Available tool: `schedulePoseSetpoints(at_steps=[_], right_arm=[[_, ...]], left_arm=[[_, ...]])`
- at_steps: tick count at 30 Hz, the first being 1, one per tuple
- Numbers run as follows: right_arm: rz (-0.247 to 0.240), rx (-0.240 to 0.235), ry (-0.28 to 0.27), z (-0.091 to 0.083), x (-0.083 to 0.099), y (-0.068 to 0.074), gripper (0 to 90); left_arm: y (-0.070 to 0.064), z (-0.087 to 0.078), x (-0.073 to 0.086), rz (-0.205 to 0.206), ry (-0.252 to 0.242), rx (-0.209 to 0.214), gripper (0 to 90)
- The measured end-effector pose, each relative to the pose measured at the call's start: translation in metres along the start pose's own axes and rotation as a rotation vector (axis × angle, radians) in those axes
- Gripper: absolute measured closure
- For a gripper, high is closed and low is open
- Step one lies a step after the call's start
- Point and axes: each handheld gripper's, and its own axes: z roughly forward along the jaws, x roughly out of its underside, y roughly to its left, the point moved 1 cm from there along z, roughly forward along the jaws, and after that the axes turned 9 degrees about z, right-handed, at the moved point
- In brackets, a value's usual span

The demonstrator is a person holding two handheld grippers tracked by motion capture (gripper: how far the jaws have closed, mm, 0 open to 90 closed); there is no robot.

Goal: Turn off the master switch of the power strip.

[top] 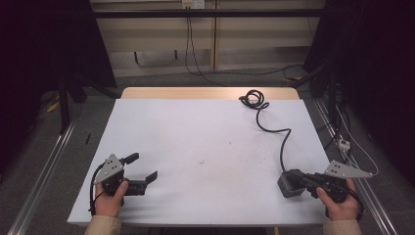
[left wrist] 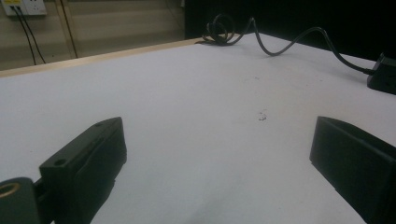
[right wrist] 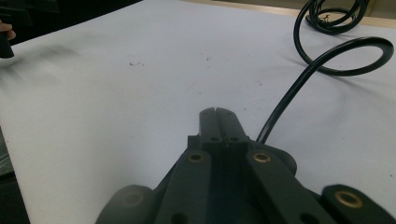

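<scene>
Near edge: our left gripper (top: 145, 168) has jaws spread wide, empty. Right gripper (top: 299, 180), jaws pressed together, touches the black adapter (top: 288, 186); its cable (top: 282, 143) trails far.

The desk (top: 195, 132) has a white top with a bare wooden strip along its far edge. Near the middle of the desk lie a few small dark specks (top: 201, 161). Beyond the desk, a pale wall panel (top: 156, 34) carries a socket (top: 192, 4), and thin cables (top: 188, 44) hang from it to the grey floor (top: 88, 122) beside the desk.
</scene>
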Motion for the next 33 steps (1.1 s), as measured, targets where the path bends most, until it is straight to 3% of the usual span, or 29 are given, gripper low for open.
schedulePoseSetpoints(at_steps=[33], right_arm=[[-0.015, 0.0, 0.034, -0.011, 0.004, 0.001, 90.0]], left_arm=[[0.001, 0.001, -0.001, -0.004, -0.01, -0.002, 3.5]])
